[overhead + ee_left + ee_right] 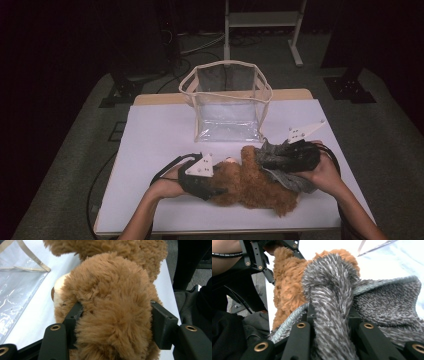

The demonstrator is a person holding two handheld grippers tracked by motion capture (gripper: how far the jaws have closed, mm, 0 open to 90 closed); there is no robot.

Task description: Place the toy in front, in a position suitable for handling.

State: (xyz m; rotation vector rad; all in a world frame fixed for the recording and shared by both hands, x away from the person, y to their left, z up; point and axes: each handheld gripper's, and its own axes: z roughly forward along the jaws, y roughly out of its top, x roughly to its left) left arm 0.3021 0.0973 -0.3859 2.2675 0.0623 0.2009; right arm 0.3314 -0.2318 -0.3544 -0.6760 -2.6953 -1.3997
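Observation:
A brown plush bear (252, 189) lies on the white table (155, 145) near its front edge, partly wrapped in a grey knit garment (292, 181). My left gripper (219, 190) comes in from the left and is shut on the bear's furry head (112, 290); in the left gripper view (117, 325) the jaws squeeze the fur from both sides. My right gripper (266, 161) is shut on a raised fold of the grey knit (387, 302), pinched between its jaws (332, 315) over the bear (289, 285).
An empty clear plastic bag (227, 102) with cream trim stands open at the back middle of the table, its wall (15, 297) close to the bear. A white stand's legs (260, 20) rise on the floor behind. The person's dark clothing (227, 335) is nearby.

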